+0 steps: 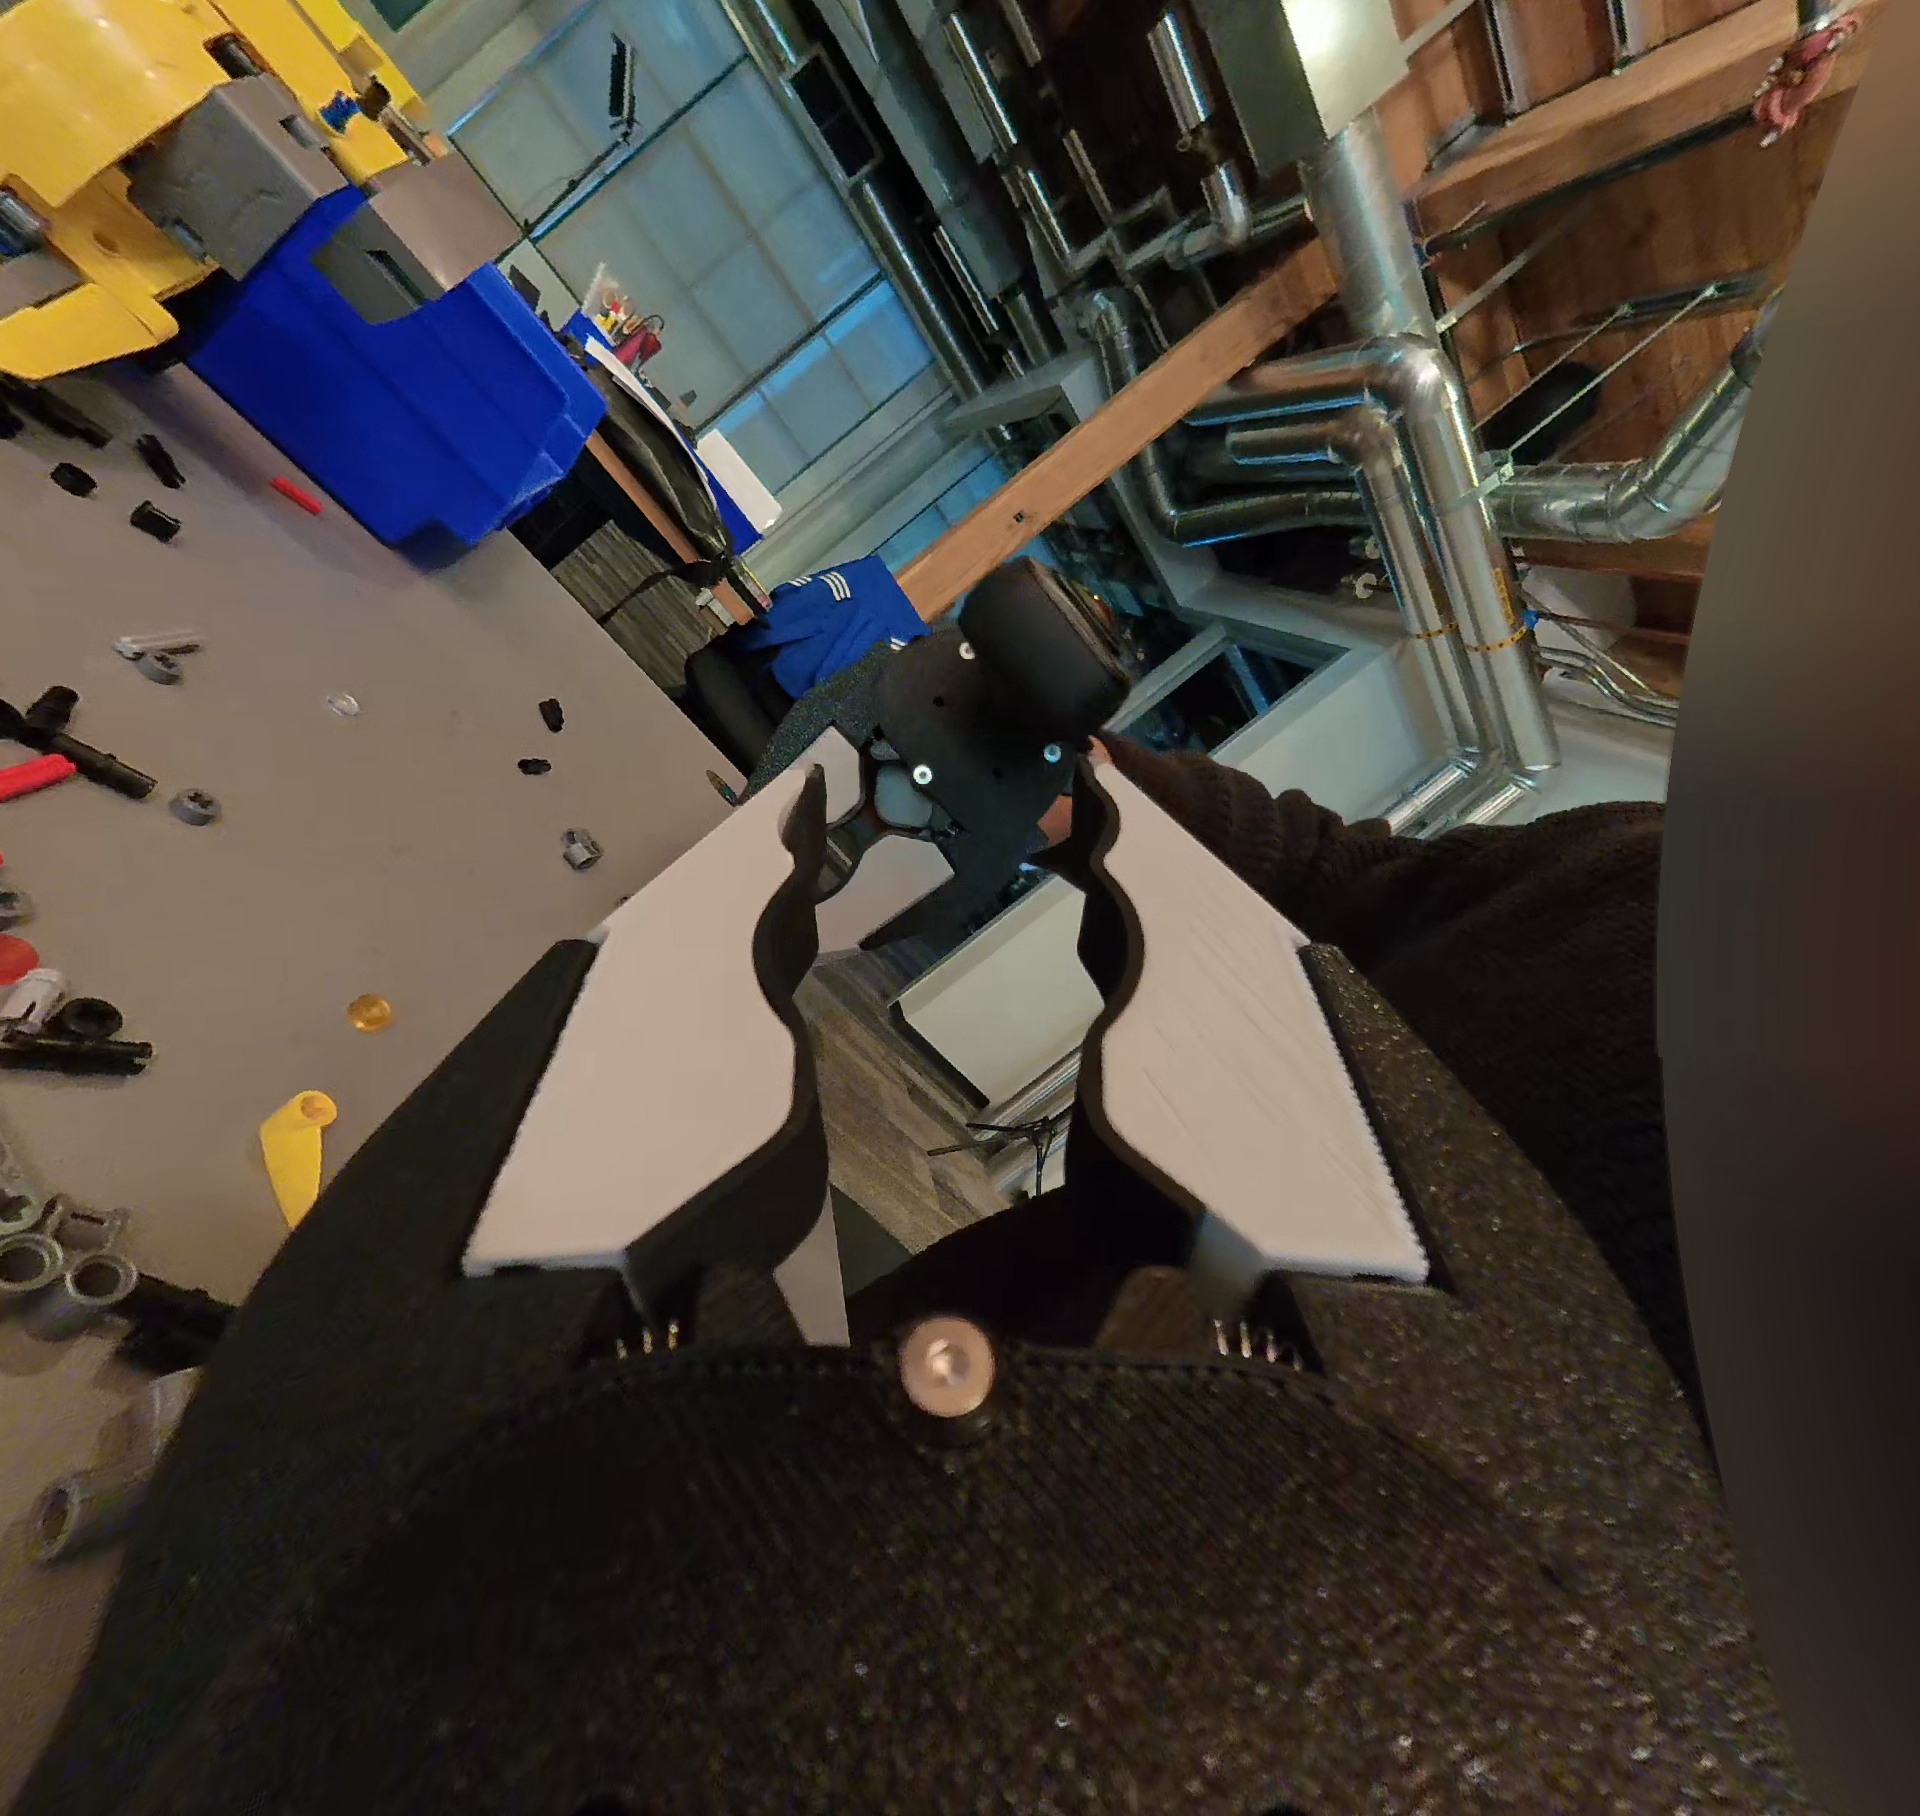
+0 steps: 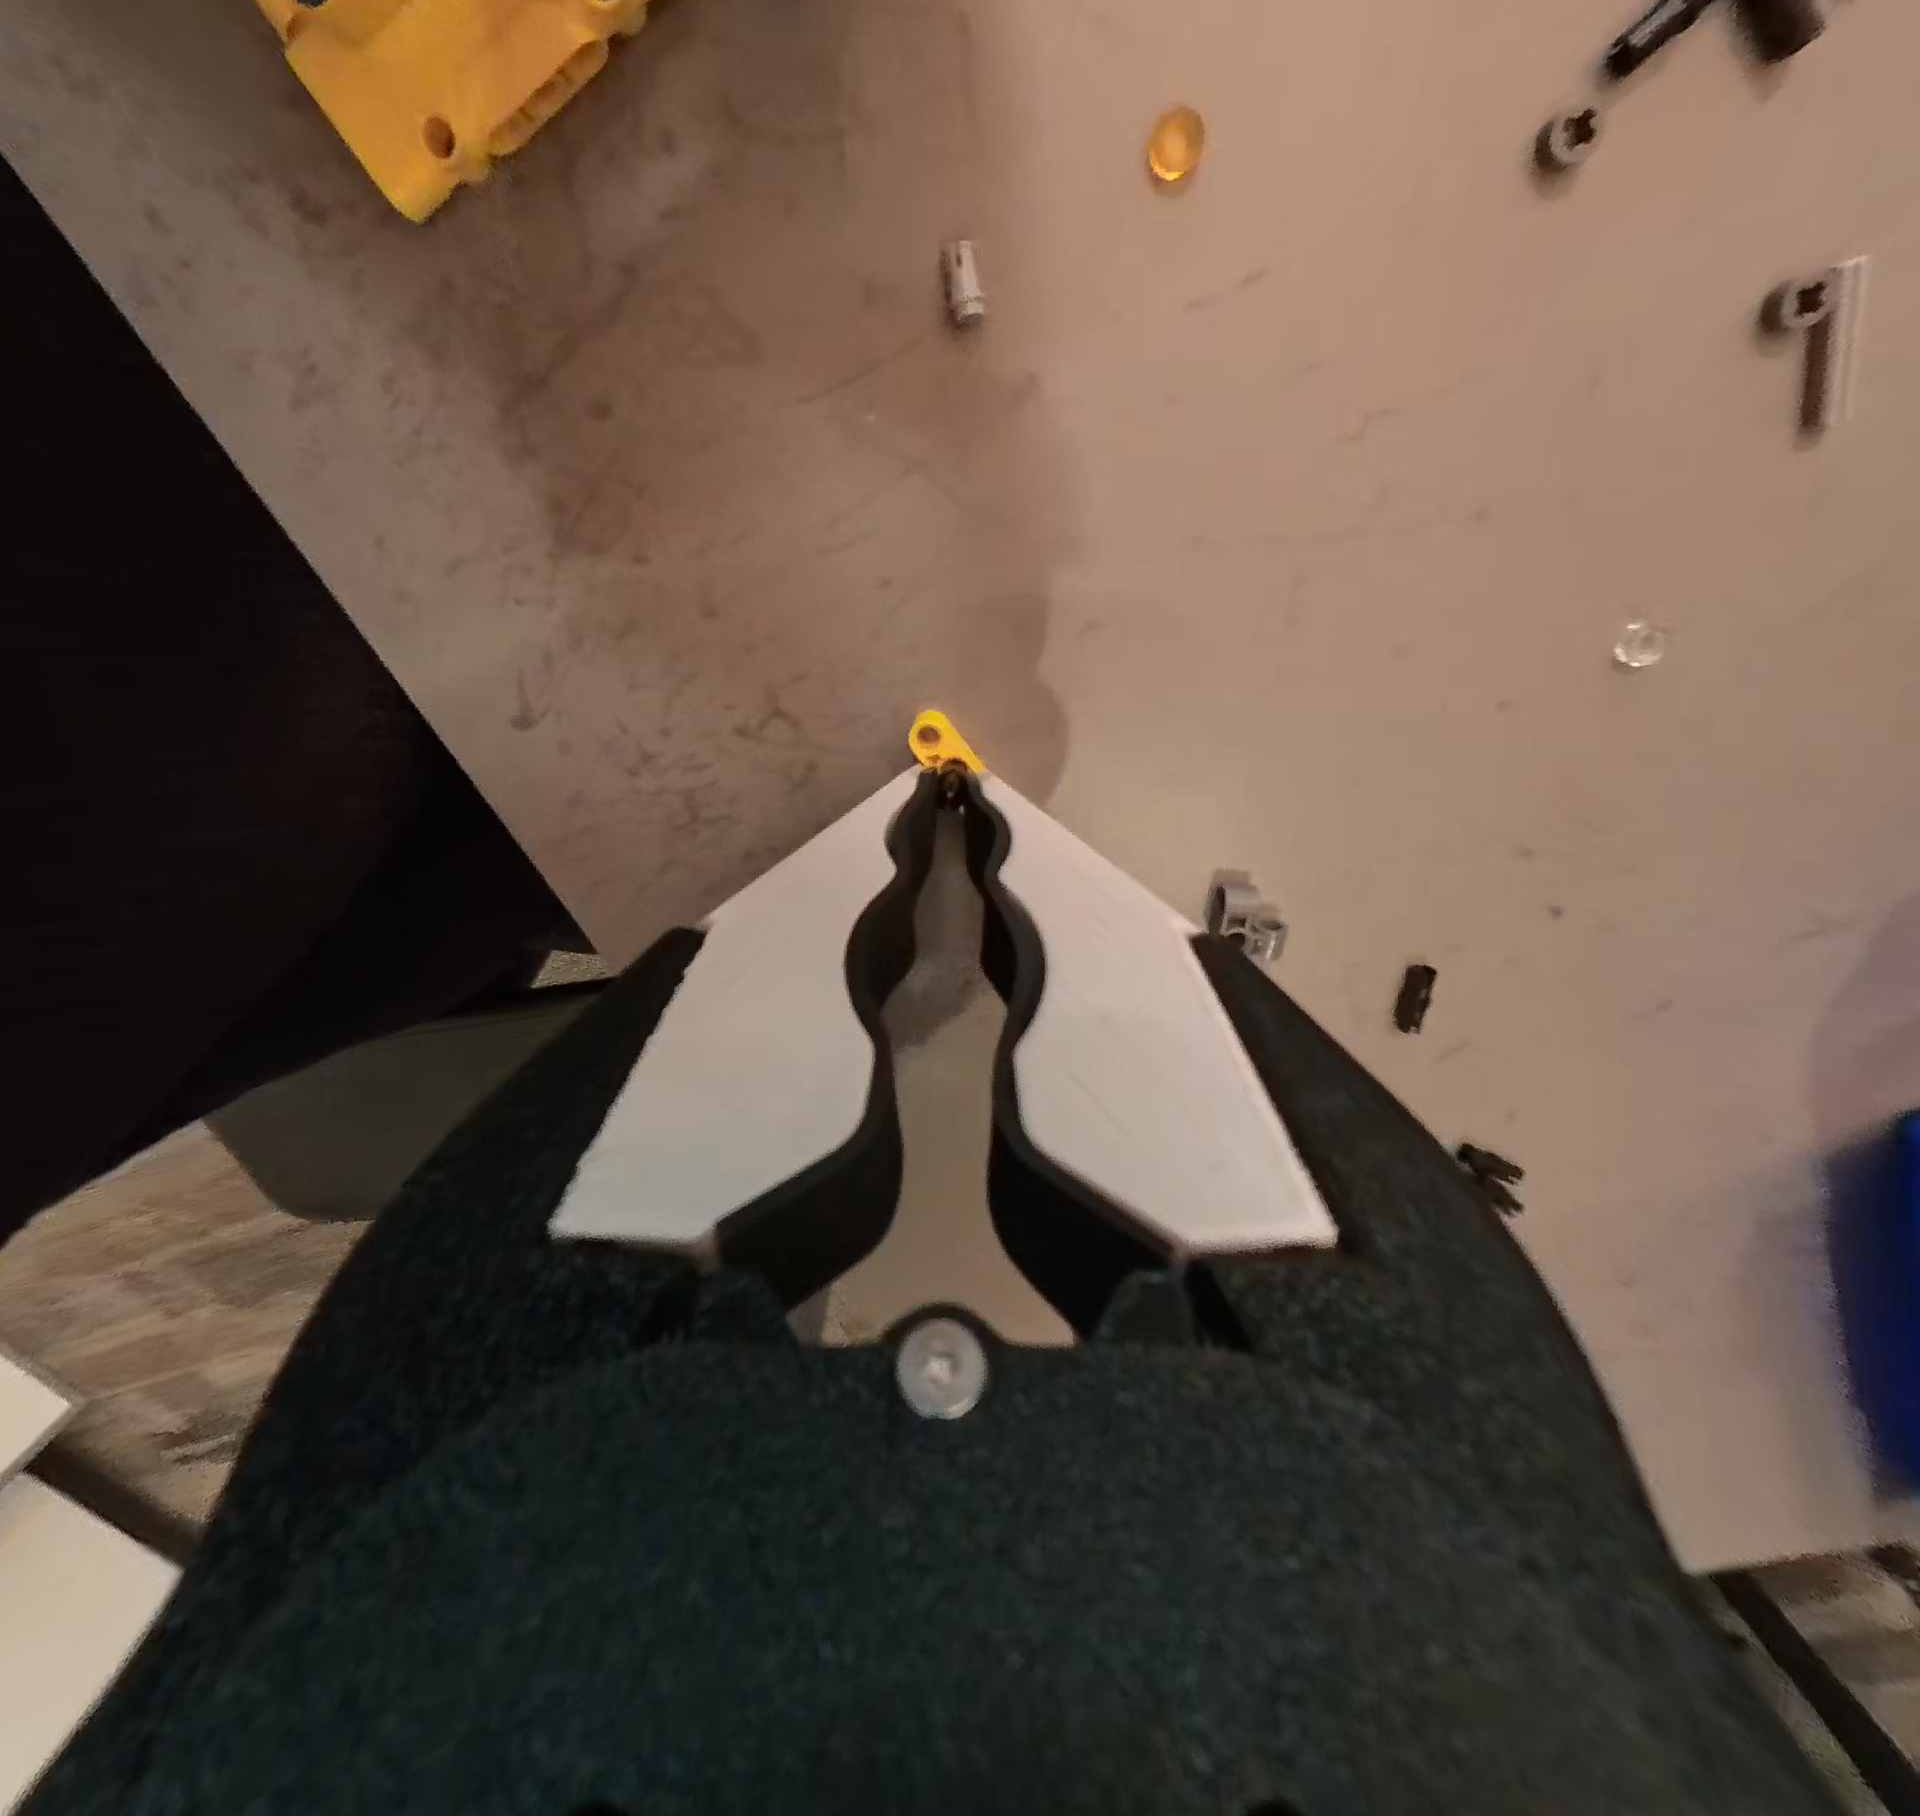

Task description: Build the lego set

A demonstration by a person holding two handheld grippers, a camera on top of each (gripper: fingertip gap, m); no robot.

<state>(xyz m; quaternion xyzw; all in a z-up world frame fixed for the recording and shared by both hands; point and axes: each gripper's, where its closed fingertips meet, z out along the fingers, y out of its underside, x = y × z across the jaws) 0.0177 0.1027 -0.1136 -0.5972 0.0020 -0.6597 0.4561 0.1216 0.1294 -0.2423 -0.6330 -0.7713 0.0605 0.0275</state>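
Right gripper (image 2: 948, 774), jaws nearly closed, pinches a small yellow piece (image 2: 940, 740) above the table (image 2: 1351, 571); left gripper (image 1: 951, 790) jaws gape, empty.

- Right gripper (image 2: 948, 774) over the table (image 2: 1351, 623); small beam piece (image 2: 940, 738) at its tips.
- Panel block (image 2: 457, 31) far left; round stud (image 2: 1176, 142) far, right of it.
- Small connector (image 2: 1245, 911) just right of the gripper's fingers.
- Left gripper (image 1: 951, 790) off the table's right edge; bin (image 1: 416, 395) far left on the table.
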